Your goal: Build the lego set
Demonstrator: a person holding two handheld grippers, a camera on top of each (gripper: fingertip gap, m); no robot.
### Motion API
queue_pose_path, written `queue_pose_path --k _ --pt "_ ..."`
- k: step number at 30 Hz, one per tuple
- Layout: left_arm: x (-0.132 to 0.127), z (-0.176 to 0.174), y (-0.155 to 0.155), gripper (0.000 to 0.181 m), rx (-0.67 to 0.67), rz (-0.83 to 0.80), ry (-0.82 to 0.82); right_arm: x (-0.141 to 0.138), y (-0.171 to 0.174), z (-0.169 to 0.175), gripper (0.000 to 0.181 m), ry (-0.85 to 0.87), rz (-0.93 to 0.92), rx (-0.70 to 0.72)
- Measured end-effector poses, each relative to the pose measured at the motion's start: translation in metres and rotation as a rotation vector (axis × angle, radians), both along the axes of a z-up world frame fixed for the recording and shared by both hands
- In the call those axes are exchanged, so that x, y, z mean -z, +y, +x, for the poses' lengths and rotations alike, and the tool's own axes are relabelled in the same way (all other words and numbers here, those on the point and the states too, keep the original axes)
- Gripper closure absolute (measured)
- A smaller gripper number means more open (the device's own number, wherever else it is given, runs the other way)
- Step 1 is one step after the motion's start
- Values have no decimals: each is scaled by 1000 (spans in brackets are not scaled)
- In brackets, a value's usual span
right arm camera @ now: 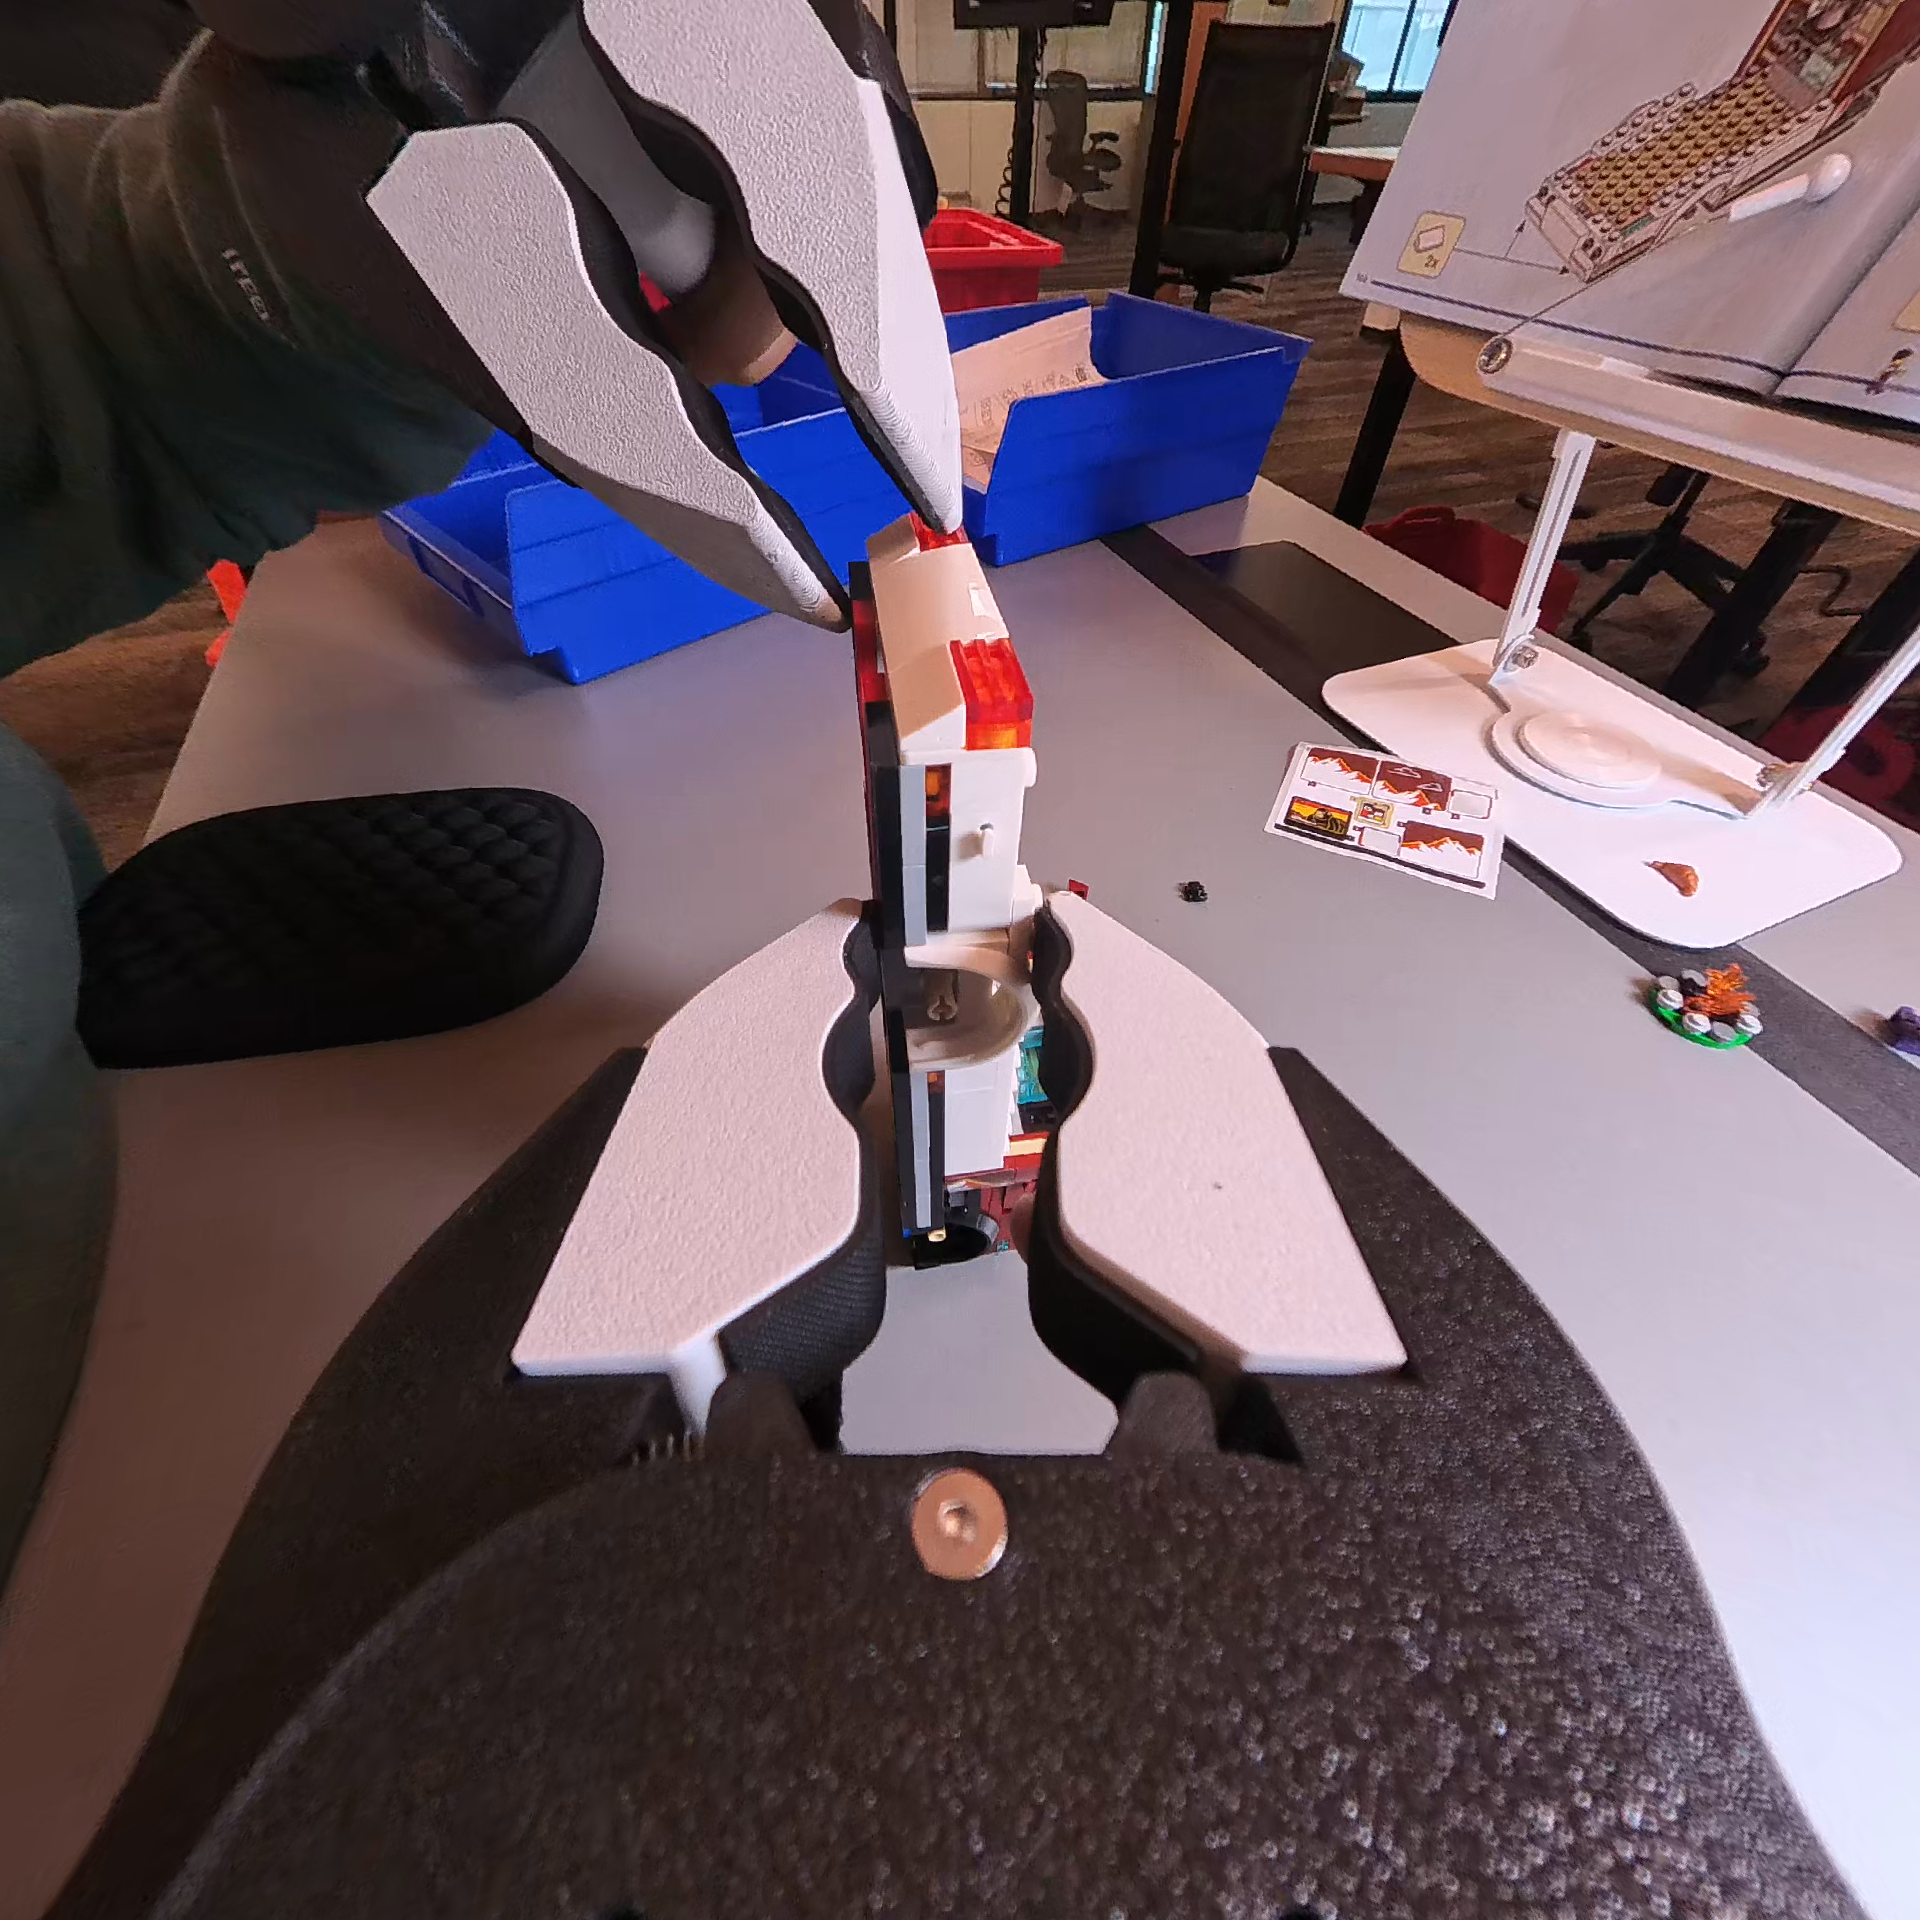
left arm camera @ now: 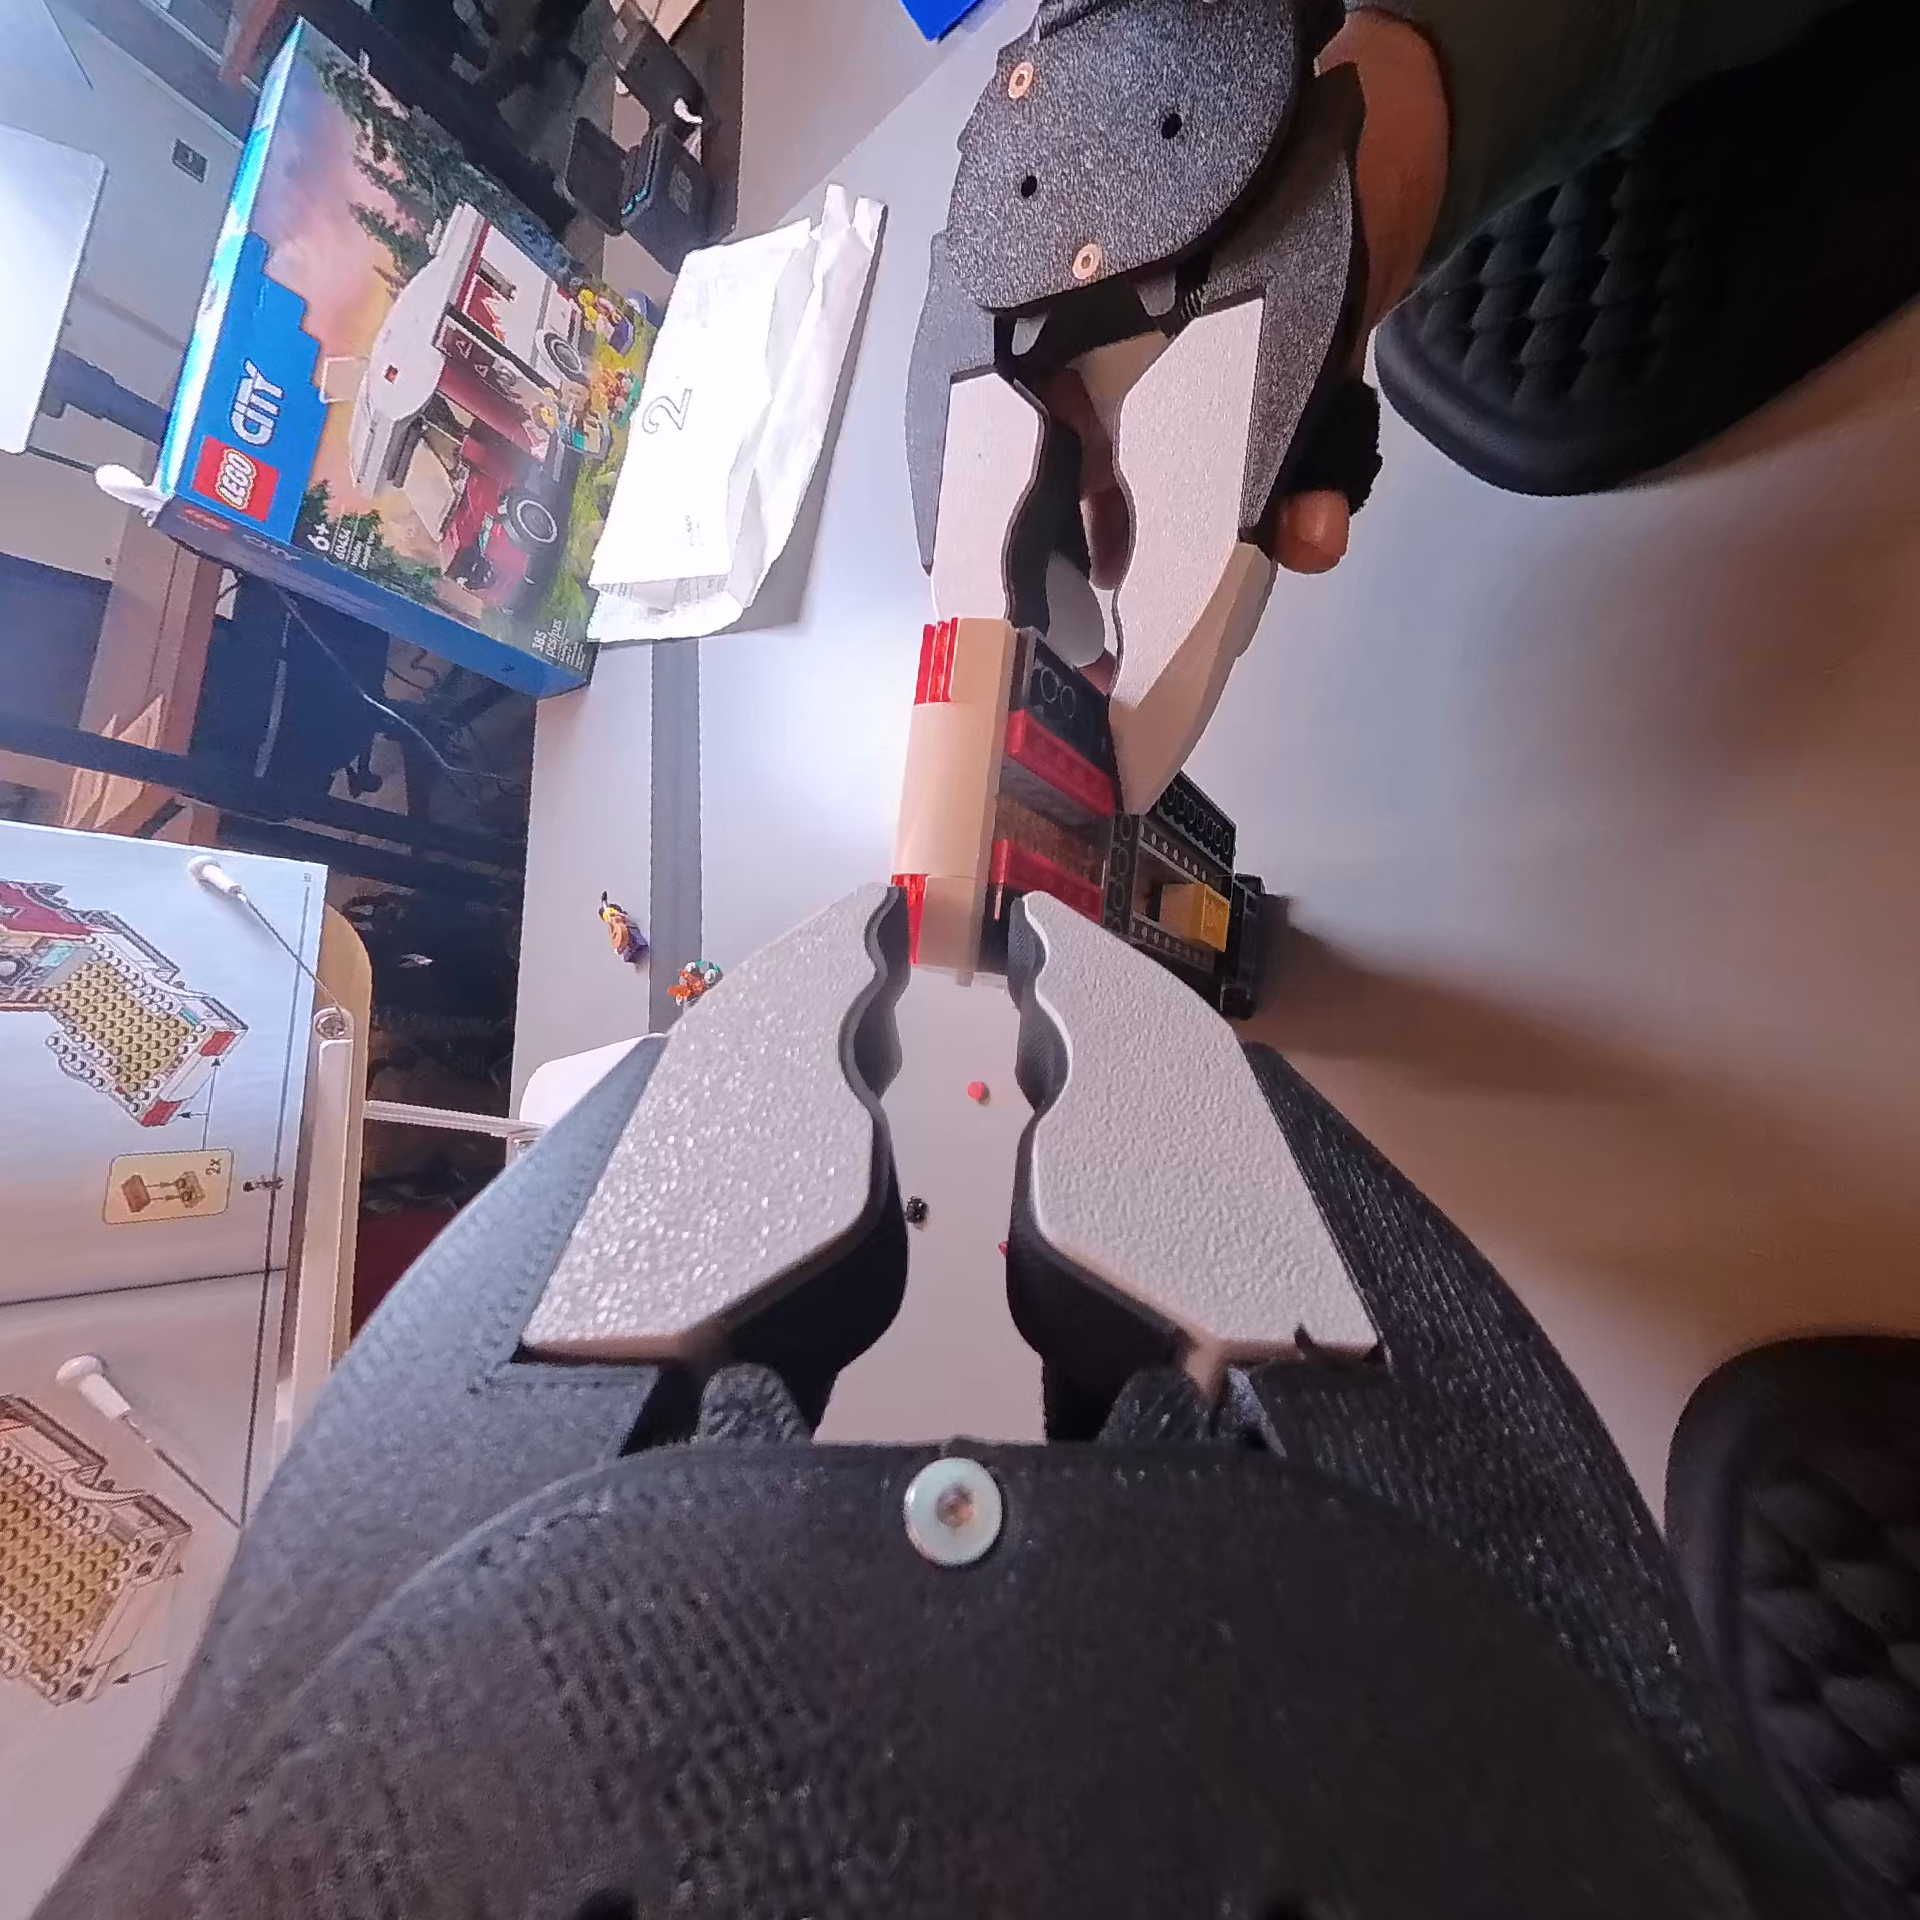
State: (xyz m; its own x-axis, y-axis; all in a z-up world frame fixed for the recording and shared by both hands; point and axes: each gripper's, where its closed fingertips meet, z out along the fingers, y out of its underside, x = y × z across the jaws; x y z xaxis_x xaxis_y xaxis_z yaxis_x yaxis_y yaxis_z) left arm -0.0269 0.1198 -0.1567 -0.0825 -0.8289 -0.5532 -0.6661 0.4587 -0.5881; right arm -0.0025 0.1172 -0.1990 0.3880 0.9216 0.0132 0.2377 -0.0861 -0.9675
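The partly built lego vehicle (right arm camera: 966, 810), white, red and black, is held on edge over the grey table (right arm camera: 520, 727). My right gripper (right arm camera: 951, 909) is shut on its near end, one finger on each side. My left gripper (right arm camera: 891, 566) comes in from the upper left and its tips pinch the far end by the red pieces. In the left wrist view the vehicle (left arm camera: 945, 769) runs away from my left gripper (left arm camera: 958, 914), which is shut on its white and red end. The right gripper (left arm camera: 1055, 707) clamps the other end.
The lego box (left arm camera: 395, 395) and a white paper bag (left arm camera: 738, 416) lie at the far side. The instruction booklet (right arm camera: 1662, 187) sits on a white stand (right arm camera: 1610, 790). Blue bins (right arm camera: 1122, 426), a sticker sheet (right arm camera: 1387, 816), a black pad (right arm camera: 332, 914) and small loose pieces (right arm camera: 1704, 1003) are on the table.
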Motion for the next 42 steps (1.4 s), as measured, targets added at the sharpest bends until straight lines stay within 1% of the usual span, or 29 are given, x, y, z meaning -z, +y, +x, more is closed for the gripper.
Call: queue_pose_path --k 1,6,13,14,15,17,18,20,22,24,25,27,28,31,33,35,37,40,42 --pt "0 0 0 162 -1 -5 -5 0 0 0 153 0 0 0" --pt "-1 1 0 164 -1 -20 -24 0 0 1 153 -2 3 0" --pt "-2 2 1 163 -1 7 -44 0 1 1 153 1 3 -7" --pt "-1 2 -1 158 0 -19 -58 0 2 1 153 7 1 -9" --pt "-1 2 -2 148 -6 -53 -88 0 2 2 153 12 0 -14" --pt "-5 0 1 139 -30 -135 -188 0 0 3 153 24 14 -38" --pt "-4 1 0 135 -34 -225 -248 0 0 4 153 34 20 -50" --pt "11 5 -4 130 -27 -424 -339 -1 -1 4 153 62 19 -87" --pt "29 11 -2 132 -17 -518 -402 -2 -4 4 154 100 14 -145" --pt "43 20 -3 143 13 -556 -426 -3 -5 4 154 140 -2 -193" --pt "46 24 -4 150 30 -549 -432 -3 -3 6 154 155 -8 -203" --pt "45 30 -3 152 13 -507 -463 -3 2 11 150 167 -33 -199" --pt "44 34 -4 153 -8 -502 -471 -3 5 16 145 157 -42 -186" --pt "43 43 -7 153 -88 -449 -496 -9 9 33 137 97 -21 -131" --pt "42 48 -12 154 -117 -416 -503 -24 10 46 133 38 58 -81" --pt "41 53 -16 154 -131 -416 -519 -39 2 53 133 -49 142 -65" --pt "40 58 -18 155 -141 -430 -536 -48 -9 51 132 -176 212 -77" --pt "40 62 -18 155 -152 -434 -528 -46 -21 44 132 -389 261 -114" --pt "41 64 -21 155 -147 -428 -519 -47 -25 39 136 -456 257 -139"
